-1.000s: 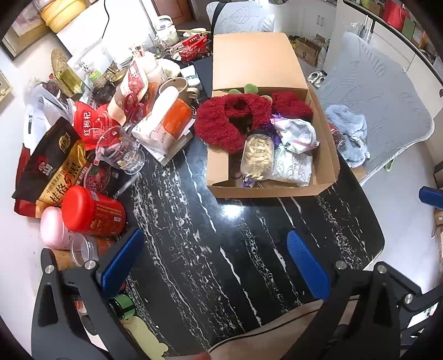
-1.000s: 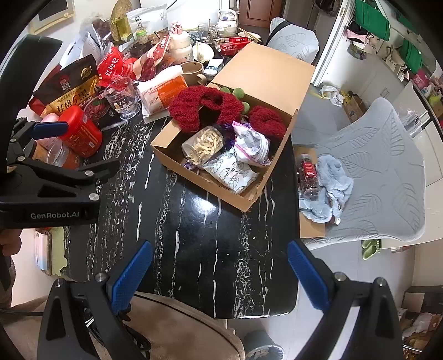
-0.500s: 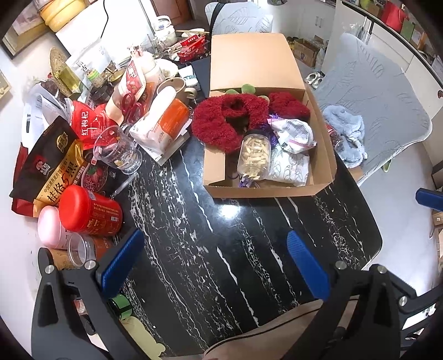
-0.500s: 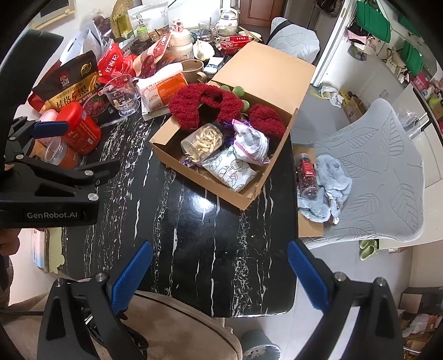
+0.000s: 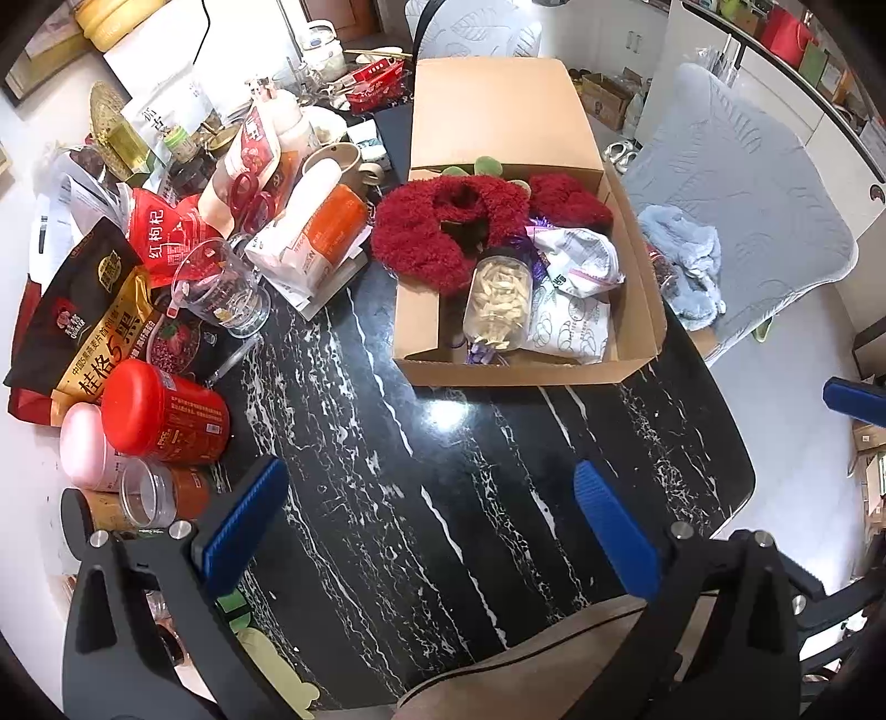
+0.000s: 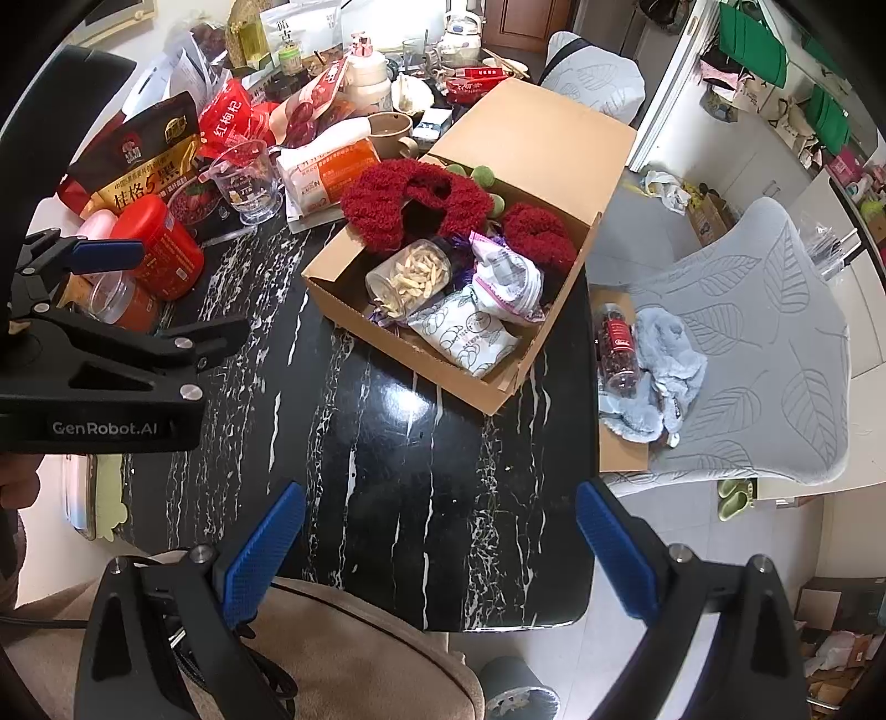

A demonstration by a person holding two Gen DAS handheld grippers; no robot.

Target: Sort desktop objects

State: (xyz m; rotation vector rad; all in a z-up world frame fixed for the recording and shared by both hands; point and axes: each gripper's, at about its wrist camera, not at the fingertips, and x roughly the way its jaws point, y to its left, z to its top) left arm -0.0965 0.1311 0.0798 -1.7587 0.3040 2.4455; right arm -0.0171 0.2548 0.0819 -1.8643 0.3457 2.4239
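An open cardboard box [image 5: 531, 374] [image 6: 443, 376] stands on the black marble table [image 5: 387, 471] [image 6: 387, 443]. It holds a red fluffy scarf [image 5: 432, 232] [image 6: 398, 194], a clear jar of pale chips [image 5: 498, 302] [image 6: 407, 274] and white packets [image 5: 570, 327] [image 6: 465, 332]. A red canister [image 5: 166, 412] [image 6: 166, 249], a pink jar [image 5: 86, 454], a measuring cup [image 5: 221, 288] [image 6: 246, 177] and snack bags [image 5: 83, 321] crowd the table's left. My left gripper [image 5: 426, 526] hovers open over the near table, empty. My right gripper [image 6: 437, 548] is open and empty too.
A grey chair [image 5: 747, 210] [image 6: 775, 343] stands right of the table, with a blue cloth [image 6: 659, 376] and a red-filled bottle [image 6: 617, 346] on a cardboard piece. Bottles, a mug [image 5: 338, 160] and a kettle [image 5: 318, 41] fill the far left. A beige seat back [image 6: 360, 653] sits below.
Both views have drifted slightly; the box and clutter sit a little lower and nearer the left. Both grippers stay open and empty.
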